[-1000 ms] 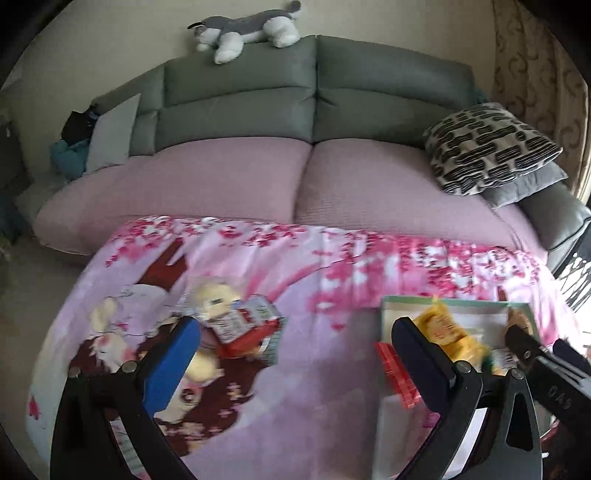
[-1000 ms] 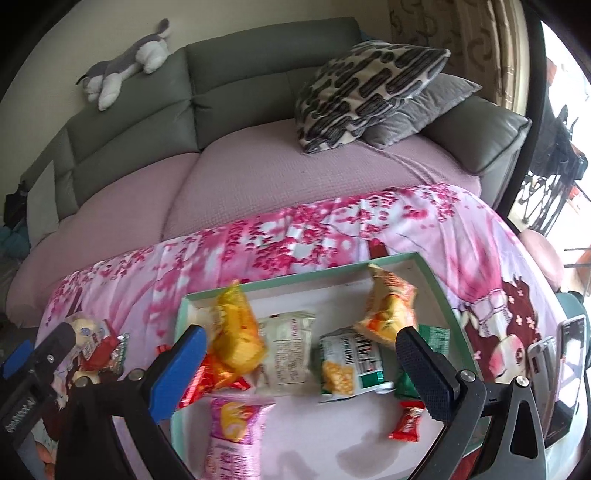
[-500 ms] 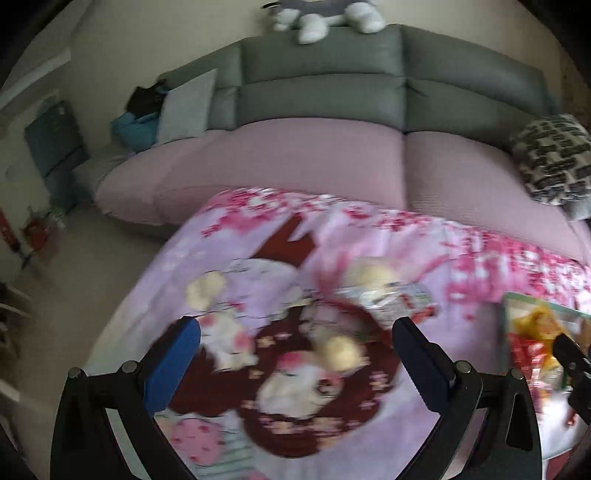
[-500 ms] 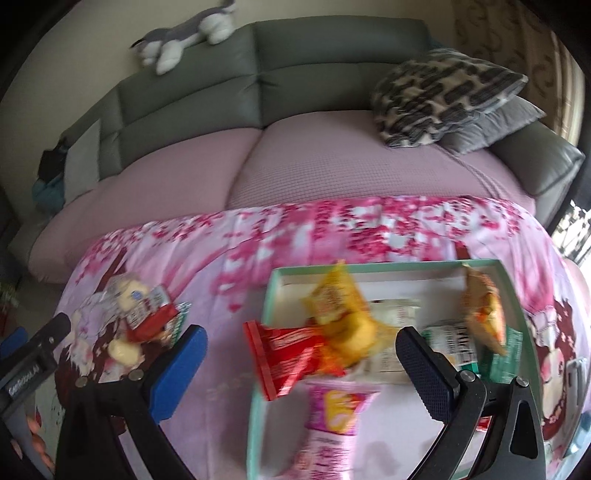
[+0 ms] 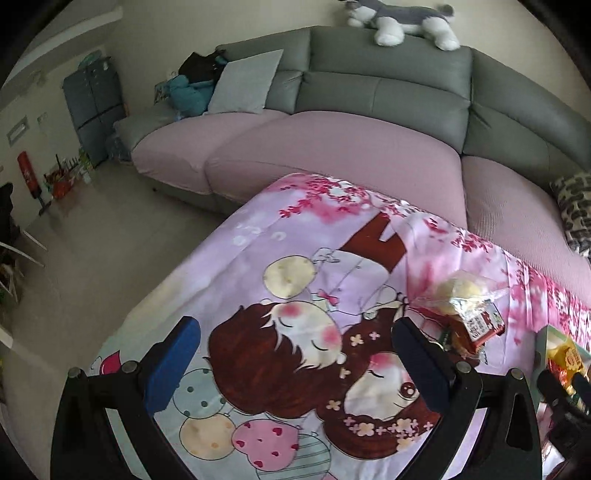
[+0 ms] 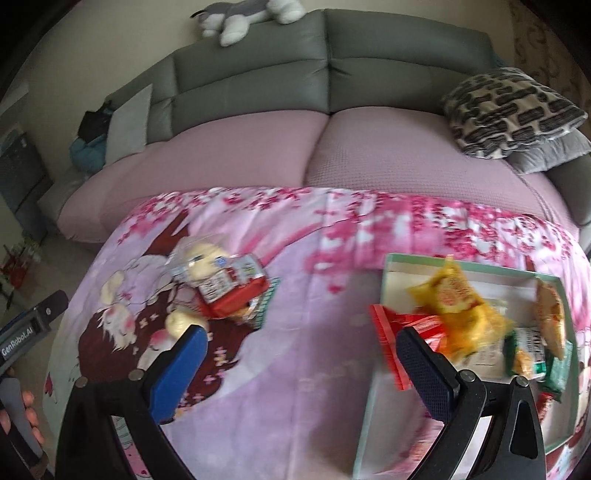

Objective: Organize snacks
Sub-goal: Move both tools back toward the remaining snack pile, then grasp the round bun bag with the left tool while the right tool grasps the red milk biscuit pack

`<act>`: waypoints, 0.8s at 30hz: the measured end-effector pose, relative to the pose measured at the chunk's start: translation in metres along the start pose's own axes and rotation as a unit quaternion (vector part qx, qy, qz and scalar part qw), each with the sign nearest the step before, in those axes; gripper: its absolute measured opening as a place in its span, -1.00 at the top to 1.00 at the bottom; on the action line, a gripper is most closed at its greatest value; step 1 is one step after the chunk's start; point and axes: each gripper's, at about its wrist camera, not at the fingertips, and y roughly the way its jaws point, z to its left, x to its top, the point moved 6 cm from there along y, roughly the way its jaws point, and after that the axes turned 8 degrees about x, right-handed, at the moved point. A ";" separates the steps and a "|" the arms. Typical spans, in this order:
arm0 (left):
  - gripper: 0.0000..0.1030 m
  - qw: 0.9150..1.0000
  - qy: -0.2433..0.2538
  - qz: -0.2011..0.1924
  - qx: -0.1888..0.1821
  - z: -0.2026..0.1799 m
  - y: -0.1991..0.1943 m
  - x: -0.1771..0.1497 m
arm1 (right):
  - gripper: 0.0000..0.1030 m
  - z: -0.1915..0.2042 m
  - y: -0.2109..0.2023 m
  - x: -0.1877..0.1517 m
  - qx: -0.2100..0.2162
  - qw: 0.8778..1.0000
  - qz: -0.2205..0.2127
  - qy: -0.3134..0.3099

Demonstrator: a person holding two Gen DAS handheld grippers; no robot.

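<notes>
A small pile of snacks (image 6: 225, 288), with a clear bag of pale buns and red packets, lies on the pink cartoon cloth (image 6: 295, 369); it also shows in the left wrist view (image 5: 465, 310). A green-rimmed tray (image 6: 388, 266) on the right holds several snack packs, among them a yellow bag (image 6: 454, 299) and a red packet (image 6: 391, 343) hanging over its left rim. My right gripper (image 6: 299, 365) is open and empty between pile and tray. My left gripper (image 5: 295, 358) is open and empty over the cloth, left of the pile.
A grey sofa with pink seat covers (image 6: 314, 147) runs behind the table. A patterned cushion (image 6: 509, 110) lies at its right, a plush dog (image 5: 402, 18) on its back. Bare floor (image 5: 92, 251) lies left of the table's edge.
Both grippers swung left. The pile moved from the centre to the right of the left view. The tray slid to the right in the right view. Both stayed open.
</notes>
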 end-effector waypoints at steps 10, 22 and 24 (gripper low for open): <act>-1.00 0.998 -0.046 0.017 -0.046 -0.001 0.024 -0.005 | -1.00 0.034 0.034 -0.011 0.023 0.999 0.020 -0.037; -1.00 0.983 -0.038 0.107 -0.145 -0.058 0.053 -0.029 | -1.00 0.030 0.070 -0.016 0.019 0.997 0.036 -0.068; -1.00 0.979 -0.042 0.113 -0.162 -0.067 0.055 -0.032 | -1.00 0.027 0.076 -0.013 0.026 0.997 0.036 -0.065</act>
